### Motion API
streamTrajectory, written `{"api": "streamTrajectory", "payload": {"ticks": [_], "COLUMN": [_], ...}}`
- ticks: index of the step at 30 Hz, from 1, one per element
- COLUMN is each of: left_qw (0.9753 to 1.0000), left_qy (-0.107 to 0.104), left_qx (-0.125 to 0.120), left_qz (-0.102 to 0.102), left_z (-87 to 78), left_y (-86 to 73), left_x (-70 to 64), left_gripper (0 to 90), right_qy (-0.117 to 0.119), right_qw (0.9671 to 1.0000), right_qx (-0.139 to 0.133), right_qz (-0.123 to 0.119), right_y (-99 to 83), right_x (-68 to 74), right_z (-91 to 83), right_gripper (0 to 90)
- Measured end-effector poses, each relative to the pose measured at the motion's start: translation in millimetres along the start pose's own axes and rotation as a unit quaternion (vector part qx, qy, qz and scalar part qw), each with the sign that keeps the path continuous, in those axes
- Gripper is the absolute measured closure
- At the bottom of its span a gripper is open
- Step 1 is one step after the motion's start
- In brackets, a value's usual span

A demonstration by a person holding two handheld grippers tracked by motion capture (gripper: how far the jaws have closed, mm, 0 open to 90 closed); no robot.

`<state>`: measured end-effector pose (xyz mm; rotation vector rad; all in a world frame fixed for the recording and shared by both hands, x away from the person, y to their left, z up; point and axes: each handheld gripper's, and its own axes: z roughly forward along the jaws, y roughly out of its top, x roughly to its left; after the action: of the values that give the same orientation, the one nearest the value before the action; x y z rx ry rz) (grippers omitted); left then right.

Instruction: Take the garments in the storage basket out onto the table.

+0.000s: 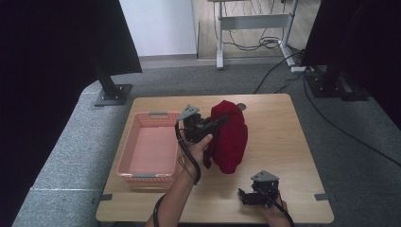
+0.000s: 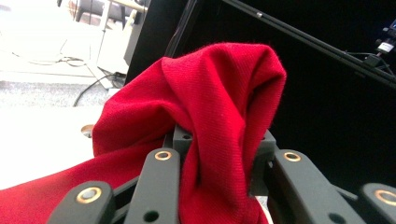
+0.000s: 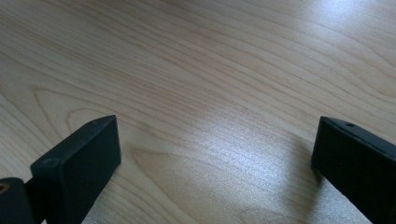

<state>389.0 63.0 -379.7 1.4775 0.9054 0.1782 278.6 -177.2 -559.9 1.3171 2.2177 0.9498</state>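
A dark red cloth (image 1: 229,137) hangs above the middle of the wooden table (image 1: 279,123), lifted by my left gripper (image 1: 221,120), which is shut on its upper fold. In the left gripper view the red cloth (image 2: 219,107) bunches up between the two black jaws and drapes over them. My right gripper (image 1: 242,196) rests low near the table's front edge, to the right of the cloth, with its jaws spread wide. In the right gripper view the right gripper (image 3: 215,154) has only bare wood between its fingers (image 3: 79,158).
A pink plastic basket (image 1: 130,161) with nothing inside sits on the left part of the table, just left of my left hand. Black stands (image 1: 111,92) and dark panels flank the table, and cables (image 1: 283,61) run over the grey floor behind it.
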Motion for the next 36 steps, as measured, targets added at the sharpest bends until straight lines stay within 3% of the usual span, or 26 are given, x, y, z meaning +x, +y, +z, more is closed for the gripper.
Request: {"api": "streamTrajectory", "payload": {"ticks": [19,36], "left_qw": [0.9987,0.9971], "left_qy": [0.025,0.033], "left_qx": [0.037,0.061], "left_qz": [-0.024,-0.031], "left_z": [22.6,28.6], "left_y": [-33.2,-55.1], "left_x": [18.8,27.2], "left_gripper": [71.2,70.7], "right_qy": [0.0,0.0], "right_qw": [1.0,1.0], "right_qx": [0.0,0.0], "right_qz": [0.0,0.0], "right_y": [0.0,0.0], "right_x": [-0.1,0.0], "right_z": [0.0,0.0], "right_gripper": [1.0,1.0]}}
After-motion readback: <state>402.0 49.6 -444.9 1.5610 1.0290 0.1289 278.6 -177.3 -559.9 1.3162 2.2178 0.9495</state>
